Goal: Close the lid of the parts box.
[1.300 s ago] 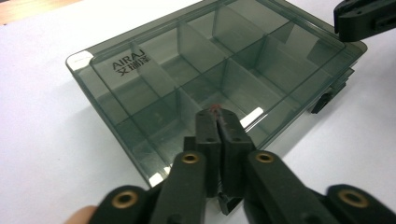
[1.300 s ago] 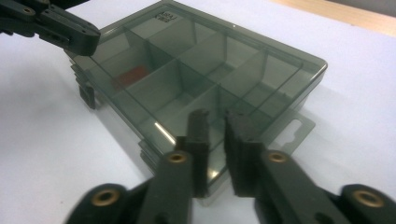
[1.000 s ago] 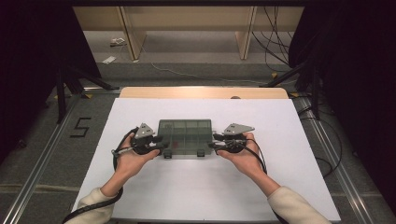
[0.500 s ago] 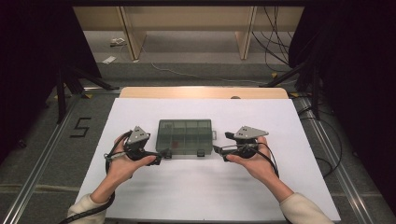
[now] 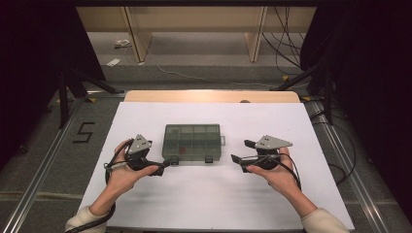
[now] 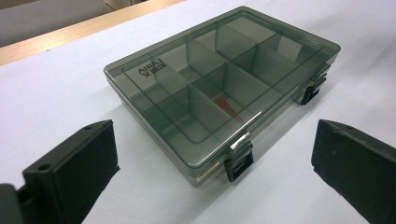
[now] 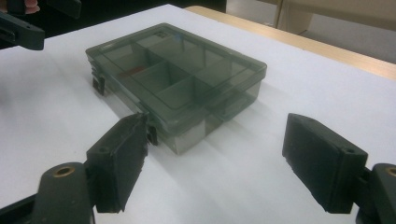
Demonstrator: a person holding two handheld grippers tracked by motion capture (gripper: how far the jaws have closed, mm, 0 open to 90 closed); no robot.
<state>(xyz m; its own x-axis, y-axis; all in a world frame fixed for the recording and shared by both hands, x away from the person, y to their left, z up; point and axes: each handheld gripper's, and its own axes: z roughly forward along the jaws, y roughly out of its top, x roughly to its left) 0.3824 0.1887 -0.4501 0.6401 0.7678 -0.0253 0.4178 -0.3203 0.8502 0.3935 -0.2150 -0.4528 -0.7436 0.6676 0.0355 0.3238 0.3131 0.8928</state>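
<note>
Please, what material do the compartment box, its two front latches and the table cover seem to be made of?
Compartment box: probably smoke-tinted see-through plastic, glossy; the dividers and a red item inside show through the lid.
Front latches: likely opaque black plastic; the nearer one has a shiny top edge that could be metal or a reflection.
Table cover: white, matte, smooth sheet, perhaps paper or laminate; a wooden-looking edge shows behind it.

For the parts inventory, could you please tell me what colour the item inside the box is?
Red-orange; the small flat item shows best in the left gripper view.
</note>
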